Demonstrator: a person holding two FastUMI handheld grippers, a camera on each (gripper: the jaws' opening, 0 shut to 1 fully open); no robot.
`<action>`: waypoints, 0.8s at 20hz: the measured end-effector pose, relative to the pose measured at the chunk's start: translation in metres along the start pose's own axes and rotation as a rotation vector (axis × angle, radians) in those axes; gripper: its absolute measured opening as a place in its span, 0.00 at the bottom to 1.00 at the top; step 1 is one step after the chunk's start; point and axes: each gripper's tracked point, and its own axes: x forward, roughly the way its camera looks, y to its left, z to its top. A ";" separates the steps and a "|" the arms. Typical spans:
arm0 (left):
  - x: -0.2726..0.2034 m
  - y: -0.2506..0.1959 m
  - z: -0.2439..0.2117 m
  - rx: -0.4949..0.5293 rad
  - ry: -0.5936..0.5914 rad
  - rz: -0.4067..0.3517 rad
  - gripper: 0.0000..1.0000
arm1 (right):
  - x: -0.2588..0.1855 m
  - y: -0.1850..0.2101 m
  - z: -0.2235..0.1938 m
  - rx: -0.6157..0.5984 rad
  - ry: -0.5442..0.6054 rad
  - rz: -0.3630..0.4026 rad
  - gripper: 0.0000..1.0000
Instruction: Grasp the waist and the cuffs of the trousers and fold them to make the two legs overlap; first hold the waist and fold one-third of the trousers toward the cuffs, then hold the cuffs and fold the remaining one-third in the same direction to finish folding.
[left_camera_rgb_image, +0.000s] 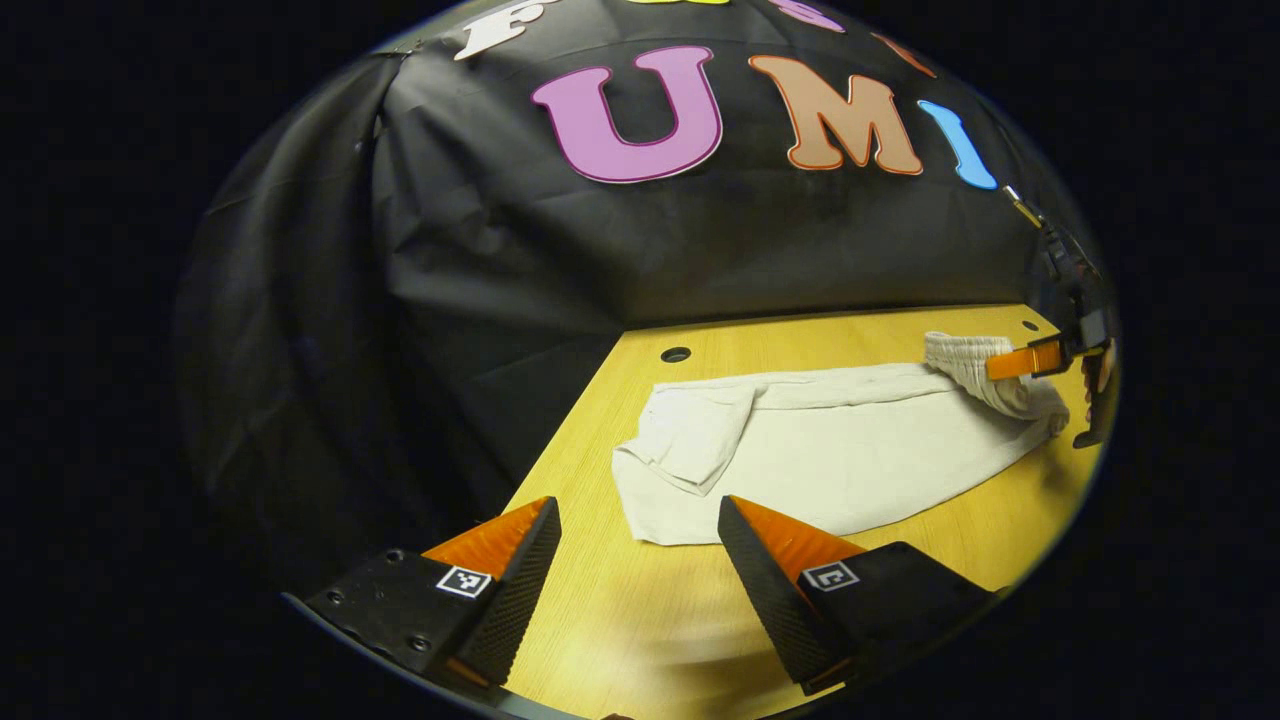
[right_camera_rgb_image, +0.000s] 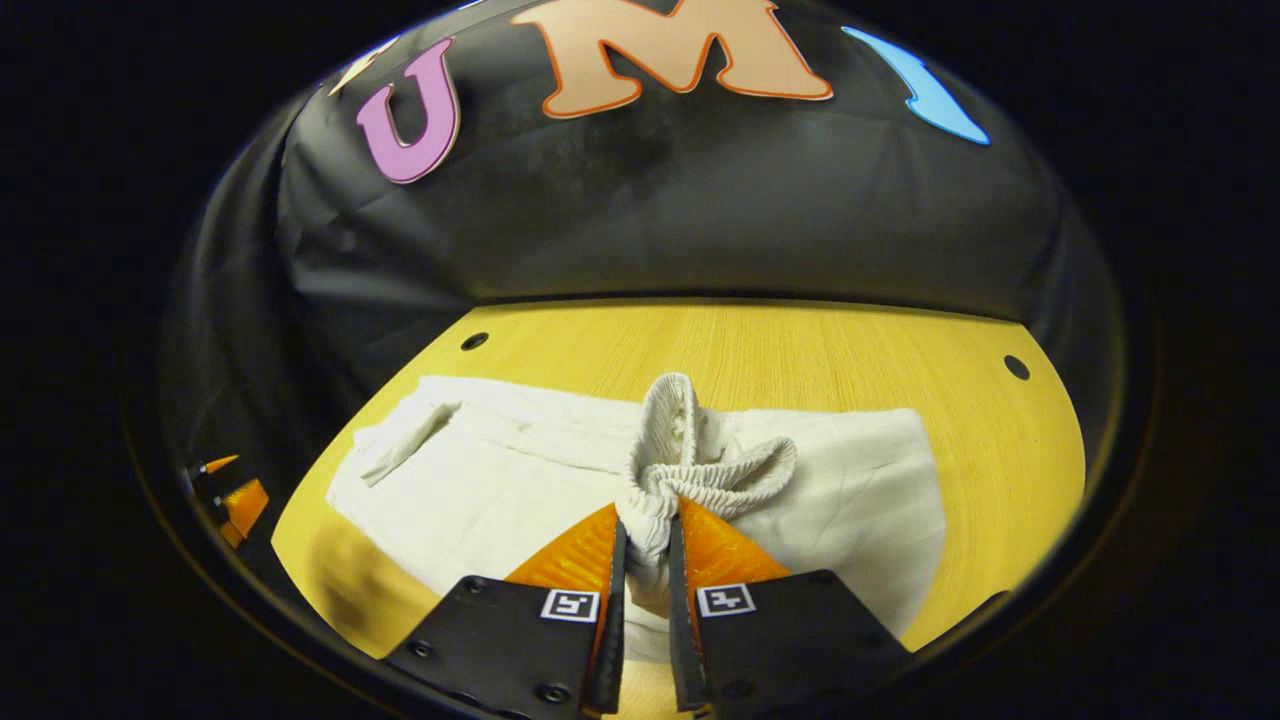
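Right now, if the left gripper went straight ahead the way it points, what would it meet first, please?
Probably the cuff end of the trousers: the open left gripper points at that near edge lying on the table. Its height above the table is unclear.

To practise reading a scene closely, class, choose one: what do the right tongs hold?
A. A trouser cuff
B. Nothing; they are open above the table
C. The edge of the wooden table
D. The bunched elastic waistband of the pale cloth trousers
D: in the right gripper view both fingers of the right tongs press on the gathered elastic waistband of the pale cloth trousers, lifted off the yellow wooden table.
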 end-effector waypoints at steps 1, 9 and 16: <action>0.004 0.000 -0.003 -0.002 0.004 -0.005 0.96 | -0.001 -0.002 0.001 -0.018 0.011 -0.003 0.16; 0.045 -0.004 0.000 -0.007 -0.010 -0.083 0.96 | -0.038 -0.003 0.038 -0.036 0.005 0.037 0.97; 0.117 -0.003 0.018 -0.003 -0.031 -0.188 0.96 | -0.069 -0.029 0.038 -0.006 -0.024 -0.096 0.96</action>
